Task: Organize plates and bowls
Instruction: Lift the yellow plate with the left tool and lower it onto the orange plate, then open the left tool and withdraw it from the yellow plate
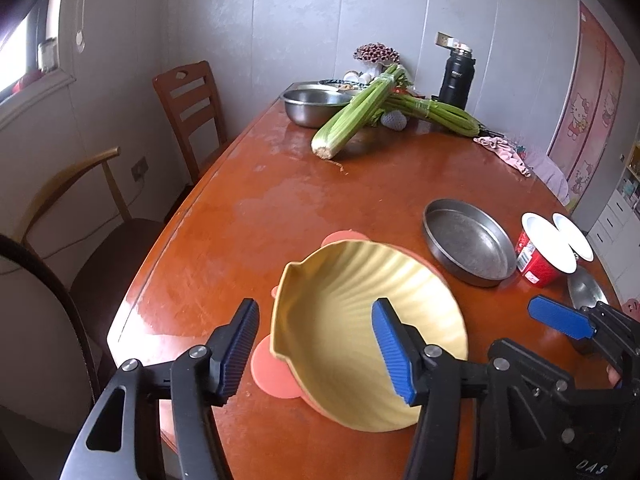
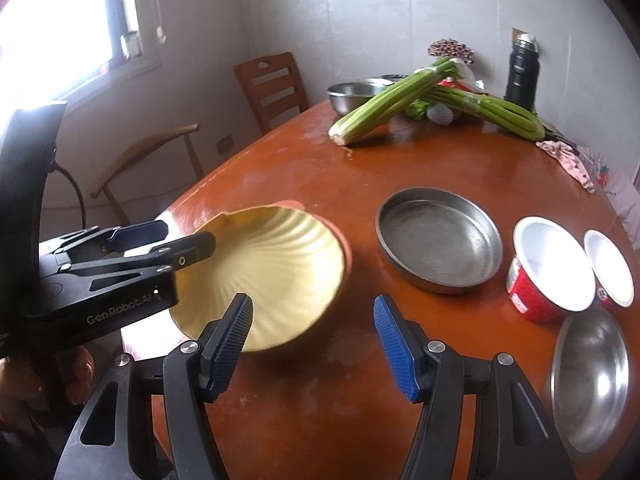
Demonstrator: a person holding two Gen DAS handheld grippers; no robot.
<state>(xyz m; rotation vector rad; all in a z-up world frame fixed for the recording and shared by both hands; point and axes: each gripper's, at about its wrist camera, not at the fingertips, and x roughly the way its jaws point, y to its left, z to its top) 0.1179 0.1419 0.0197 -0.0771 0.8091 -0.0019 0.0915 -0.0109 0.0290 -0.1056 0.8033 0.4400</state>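
Resting tilted on a pink mat (image 1: 272,368), the yellow shell-shaped bowl (image 1: 360,320) faces upward.

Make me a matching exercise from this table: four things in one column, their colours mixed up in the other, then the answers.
Things:
1. shell-shaped bowl
2. round pan
3. cup
4. flask

Colours:
A. black
B. yellow
C. red with a white inside
D. grey metal

Pairs: 1-B, 2-D, 3-C, 4-A
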